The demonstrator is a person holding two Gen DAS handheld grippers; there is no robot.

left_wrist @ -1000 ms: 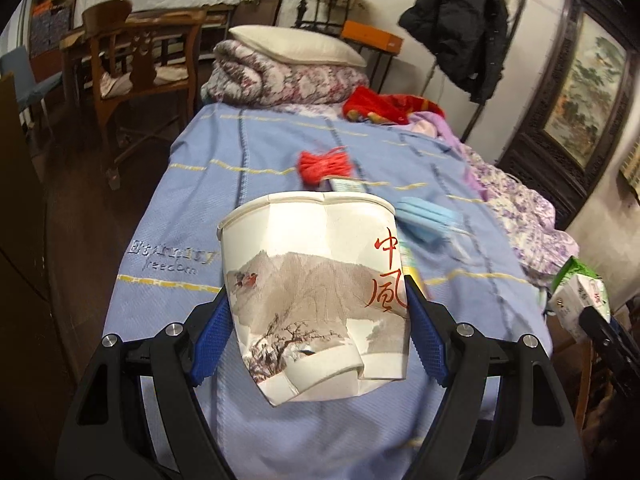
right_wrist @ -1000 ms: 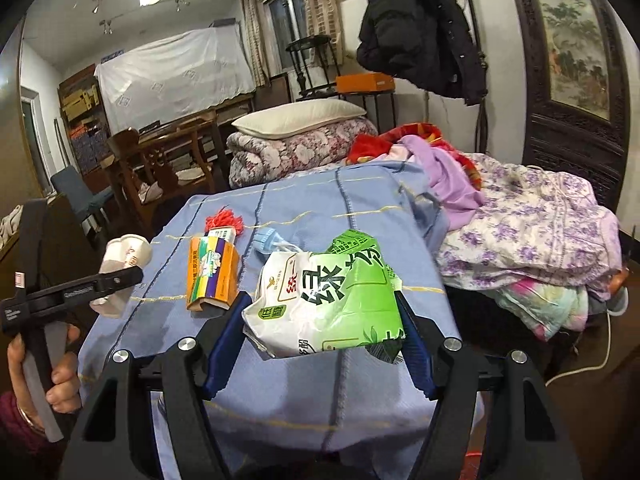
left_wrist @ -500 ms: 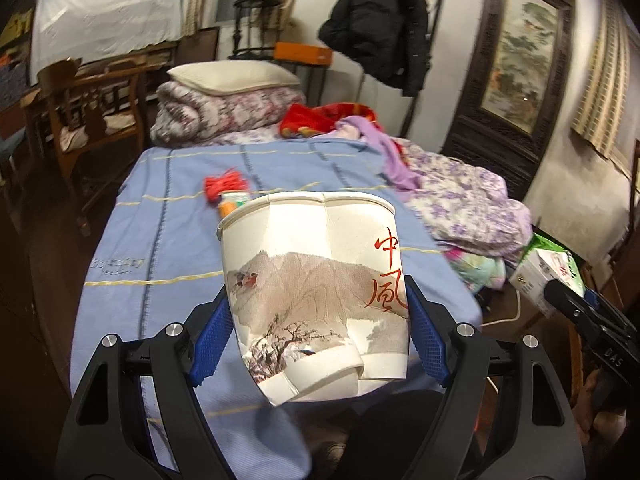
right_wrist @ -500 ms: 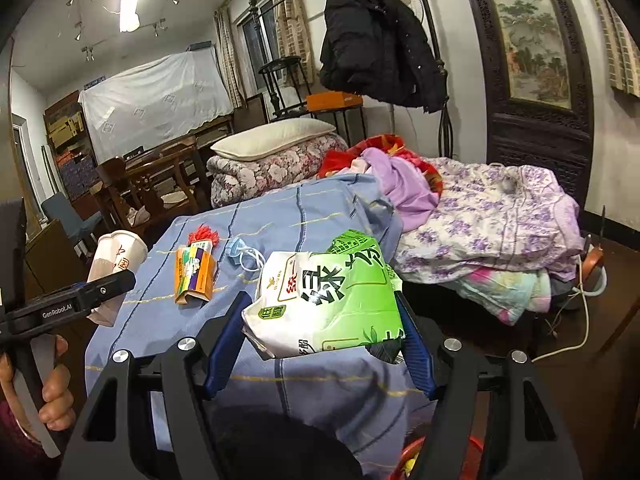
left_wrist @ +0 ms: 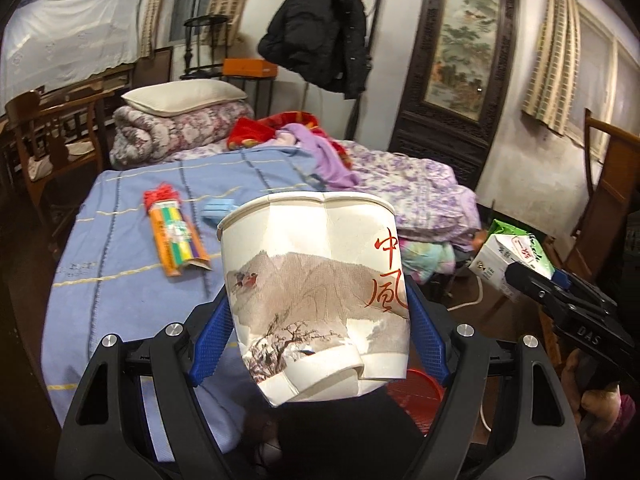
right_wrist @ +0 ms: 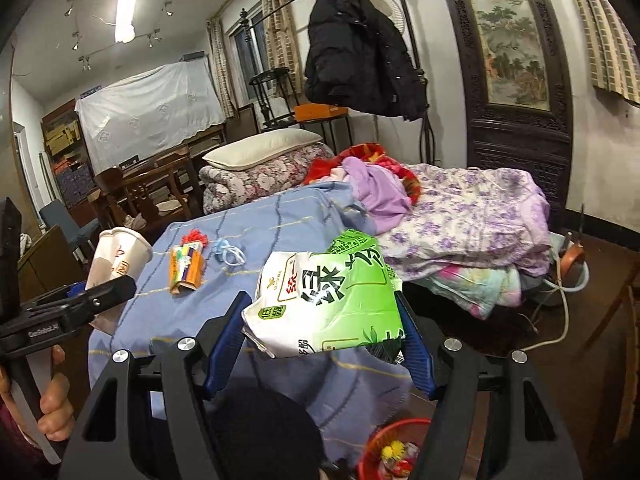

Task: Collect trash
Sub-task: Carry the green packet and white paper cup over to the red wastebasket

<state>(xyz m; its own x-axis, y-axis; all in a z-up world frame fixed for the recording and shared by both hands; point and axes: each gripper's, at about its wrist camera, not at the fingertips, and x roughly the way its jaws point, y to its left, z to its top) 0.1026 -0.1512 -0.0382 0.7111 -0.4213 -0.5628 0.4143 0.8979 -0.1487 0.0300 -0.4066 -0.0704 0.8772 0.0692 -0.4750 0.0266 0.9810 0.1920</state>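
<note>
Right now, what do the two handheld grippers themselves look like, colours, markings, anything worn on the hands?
Both are matte black plastic frames with triangular cutouts and silver screw heads. The left gripper and right gripper each carry blue textured pads on the fingers. White lettering marks their sides. The left hand grips a pale handle; a dark reddish sleeve shows at that wrist.

I see a blue-covered bed [left_wrist: 132, 292] ahead, a black coat [right_wrist: 360, 68] hanging at twelve o'clock, a framed landscape painting [right_wrist: 512, 36] at two, wooden chairs [right_wrist: 148, 196] at ten, a ceiling tube light [right_wrist: 127, 8].
</note>
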